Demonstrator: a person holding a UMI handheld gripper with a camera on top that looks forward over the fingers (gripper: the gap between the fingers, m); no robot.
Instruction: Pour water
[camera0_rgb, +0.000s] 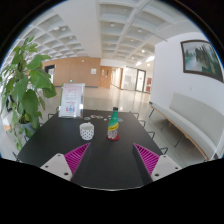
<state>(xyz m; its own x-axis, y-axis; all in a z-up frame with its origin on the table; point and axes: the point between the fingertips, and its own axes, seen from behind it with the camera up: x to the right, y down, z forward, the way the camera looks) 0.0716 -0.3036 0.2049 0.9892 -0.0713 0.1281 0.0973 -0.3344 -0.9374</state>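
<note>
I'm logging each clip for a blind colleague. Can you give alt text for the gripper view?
A hand-held gripper hangs open over a dark table, fingers empty, with a colourful bottle and a small white cup standing apart just beyond them. A leafy plant stands beside the table.

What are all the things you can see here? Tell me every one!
Bottle: one, green and yellow with a red band, on the table beyond the fingers.
Cup: one, pale and patterned, left of the bottle, apart from it.
Table: one, dark, under both.
Sign stand: one, white, at the table's far side.
Plant: one, green, left of the table.
Bench: one, white, by the right wall.
Picture: one, dark-framed, above the bench.
Gripper: one, pink-padded fingers open, holding nothing.
</note>
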